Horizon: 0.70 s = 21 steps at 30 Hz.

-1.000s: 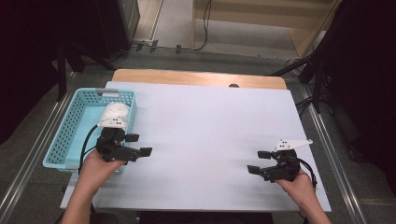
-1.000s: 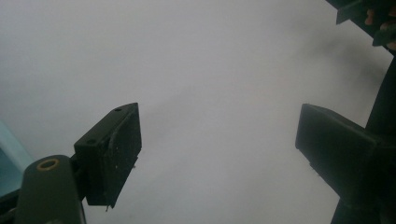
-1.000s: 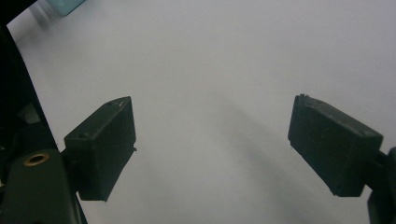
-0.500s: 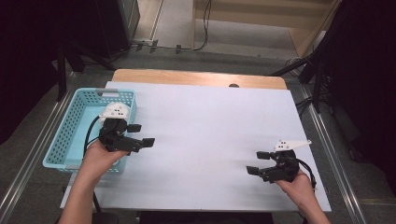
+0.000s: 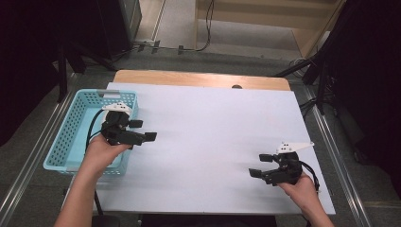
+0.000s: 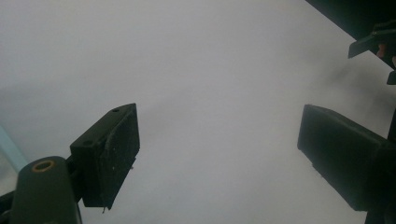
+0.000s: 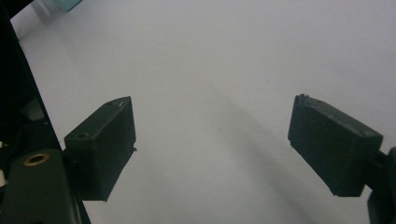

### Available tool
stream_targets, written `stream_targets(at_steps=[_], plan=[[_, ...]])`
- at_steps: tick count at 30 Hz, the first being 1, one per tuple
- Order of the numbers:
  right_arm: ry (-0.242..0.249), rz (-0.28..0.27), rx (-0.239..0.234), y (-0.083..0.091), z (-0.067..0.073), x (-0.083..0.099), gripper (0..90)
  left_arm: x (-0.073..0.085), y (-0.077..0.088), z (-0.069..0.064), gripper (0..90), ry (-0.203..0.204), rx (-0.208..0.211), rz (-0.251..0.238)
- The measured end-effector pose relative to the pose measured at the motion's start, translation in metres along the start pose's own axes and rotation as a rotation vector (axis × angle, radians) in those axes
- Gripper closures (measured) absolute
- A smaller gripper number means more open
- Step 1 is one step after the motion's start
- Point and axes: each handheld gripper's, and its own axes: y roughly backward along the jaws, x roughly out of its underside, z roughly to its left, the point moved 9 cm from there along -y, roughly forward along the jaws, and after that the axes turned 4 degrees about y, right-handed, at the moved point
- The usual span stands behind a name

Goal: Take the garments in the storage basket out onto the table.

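Observation:
My left gripper [image 5: 143,130] hovers at the right edge of a light blue basket [image 5: 61,142], jaws pointing right over the white table [image 5: 213,118]. In the left gripper view its jaws stand wide apart [image 6: 217,154] with only white tabletop between them. My right gripper [image 5: 259,165] is low at the table's near right, pointing left, and is open. The right gripper view shows its jaws spread [image 7: 212,144] over bare white surface, holding nothing.
The basket stands along the table's left edge, and its corner appears in the right gripper view [image 7: 65,3]. A wooden strip [image 5: 198,78] runs along the far edge. Metal rails and dark stands flank the table. The other gripper [image 6: 373,42] appears far off in the left gripper view.
My left hand has carried its gripper away from the person, along the basket's right side and a little higher. The right gripper has stayed put.

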Motion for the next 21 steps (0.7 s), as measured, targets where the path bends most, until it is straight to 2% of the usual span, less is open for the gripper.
stream_targets(at_steps=[2,6,15,17,19,21], plan=[[0.0,0.0,-0.001,0.0,0.0,0.0,13.6,-0.002,0.001,0.0,13.5,0.0,0.008,-0.003],[-0.001,0.0,0.0,0.0,0.0,0.0,13.5,-0.007,0.005,0.007,14.1,0.021,-0.023,-0.008],[-0.001,0.001,-0.001,-0.001,0.0,0.0,13.6,-0.014,0.014,0.019,13.7,0.033,-0.029,-0.018],[-0.005,0.004,-0.002,-0.001,0.0,0.0,13.5,-0.017,0.017,0.022,11.2,0.042,-0.035,-0.019],[-0.005,0.003,-0.002,-0.001,0.0,0.0,13.6,-0.019,0.019,0.026,3.5,0.054,-0.05,-0.024],[-0.004,0.003,-0.002,-0.001,0.0,0.0,13.6,-0.021,0.022,0.031,0.0,0.048,-0.069,-0.03]])
